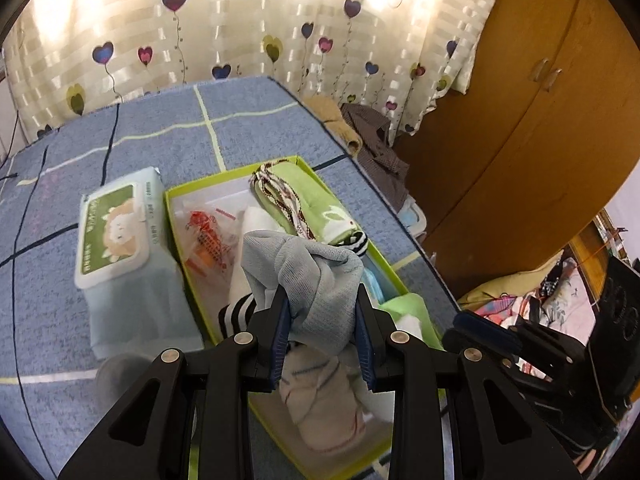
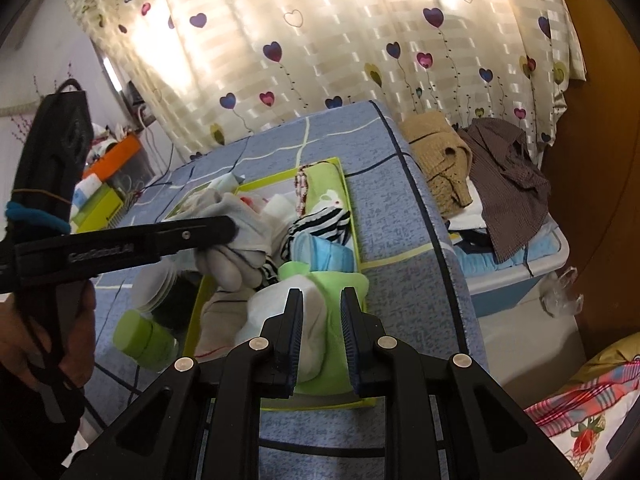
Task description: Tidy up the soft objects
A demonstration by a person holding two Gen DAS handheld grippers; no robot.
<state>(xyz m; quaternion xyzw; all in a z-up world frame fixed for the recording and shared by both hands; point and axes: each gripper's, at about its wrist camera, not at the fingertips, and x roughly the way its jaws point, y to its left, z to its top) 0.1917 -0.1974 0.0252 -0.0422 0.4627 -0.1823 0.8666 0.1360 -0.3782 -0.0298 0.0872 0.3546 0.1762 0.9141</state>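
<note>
My left gripper (image 1: 322,330) clamps a grey cloth (image 1: 308,280) above the green box (image 1: 200,192), already mostly filled. My right gripper (image 2: 320,332) hangs at the near end, jaws narrowly apart, holding nothing.

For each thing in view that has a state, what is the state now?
Left gripper: shut on grey sock.
Grey sock: held above the box.
Right gripper: open, nothing held.
Green box: open, filled with socks.
Wipes pack: lid closed.
Wardrobe: doors closed.
</note>
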